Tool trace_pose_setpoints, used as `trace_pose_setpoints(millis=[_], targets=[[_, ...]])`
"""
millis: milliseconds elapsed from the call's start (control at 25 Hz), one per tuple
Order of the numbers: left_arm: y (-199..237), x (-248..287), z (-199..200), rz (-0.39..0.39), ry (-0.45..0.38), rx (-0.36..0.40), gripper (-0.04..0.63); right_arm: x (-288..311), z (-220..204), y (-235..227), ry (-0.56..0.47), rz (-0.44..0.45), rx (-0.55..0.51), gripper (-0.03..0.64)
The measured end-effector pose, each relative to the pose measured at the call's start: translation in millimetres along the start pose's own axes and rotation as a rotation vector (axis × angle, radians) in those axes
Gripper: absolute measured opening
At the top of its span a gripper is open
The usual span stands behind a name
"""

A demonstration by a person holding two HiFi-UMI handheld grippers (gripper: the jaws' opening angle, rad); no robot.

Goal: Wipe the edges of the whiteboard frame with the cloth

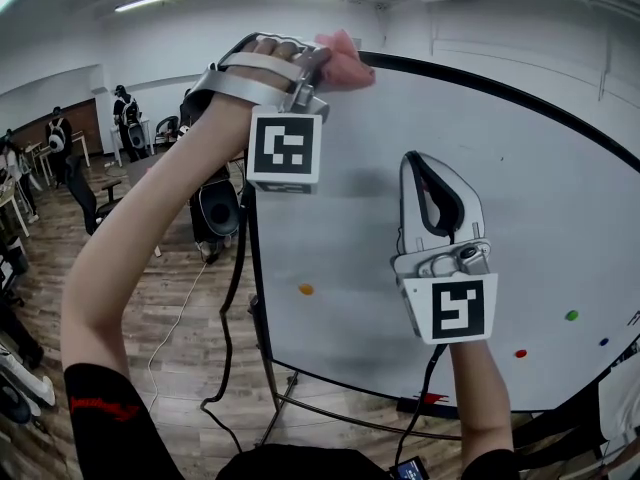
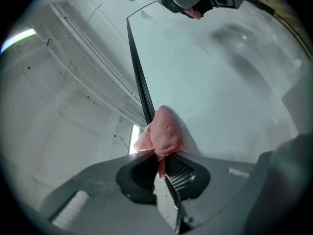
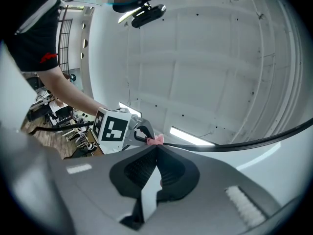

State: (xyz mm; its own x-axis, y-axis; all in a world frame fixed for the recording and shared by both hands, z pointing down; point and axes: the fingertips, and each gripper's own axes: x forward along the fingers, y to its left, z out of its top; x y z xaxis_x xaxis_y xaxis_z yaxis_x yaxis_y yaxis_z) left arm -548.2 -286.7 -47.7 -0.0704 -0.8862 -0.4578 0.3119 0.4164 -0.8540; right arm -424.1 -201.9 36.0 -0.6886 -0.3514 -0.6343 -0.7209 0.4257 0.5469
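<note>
Wooden floor (image 1: 185,368) under the whiteboard stand (image 1: 272,373), black cable (image 1: 226,338) across it.

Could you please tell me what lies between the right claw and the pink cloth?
Nothing but bare whiteboard: the head view shows an unmarked stretch from the right claw up to the cloth.

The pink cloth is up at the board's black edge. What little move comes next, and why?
Probably slide the left gripper along the black frame: its jaws pinch the pink cloth at the top corner, and the edge runs on.
</note>
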Motion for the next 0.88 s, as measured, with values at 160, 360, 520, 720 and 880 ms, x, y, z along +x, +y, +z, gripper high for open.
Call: trace_pose_setpoints(millis=[160, 360, 520, 720, 880], targets=[[-1, -1, 13, -0.010, 0.022, 0.001, 0.032, -13, 5, -7, -0.016, 0.008, -0.012, 0.002], [4, 5, 24, -0.020, 0.031, 0.011, 0.032, -21, 3, -21, 0.001, 0.016, -0.017, 0.002], [5, 5, 24, -0.023, 0.036, 0.019, 0.032, -25, 0, -24, 0.013, 0.012, -0.006, 0.002], [10, 6, 39, -0.015, 0.023, 0.014, 0.032, -32, -2, -34, 0.016, 0.013, -0.004, 0.002], [12, 5, 48, -0.024, 0.040, 0.038, 0.032, -37, -1, -40, 0.012, 0.014, -0.008, 0.002]])
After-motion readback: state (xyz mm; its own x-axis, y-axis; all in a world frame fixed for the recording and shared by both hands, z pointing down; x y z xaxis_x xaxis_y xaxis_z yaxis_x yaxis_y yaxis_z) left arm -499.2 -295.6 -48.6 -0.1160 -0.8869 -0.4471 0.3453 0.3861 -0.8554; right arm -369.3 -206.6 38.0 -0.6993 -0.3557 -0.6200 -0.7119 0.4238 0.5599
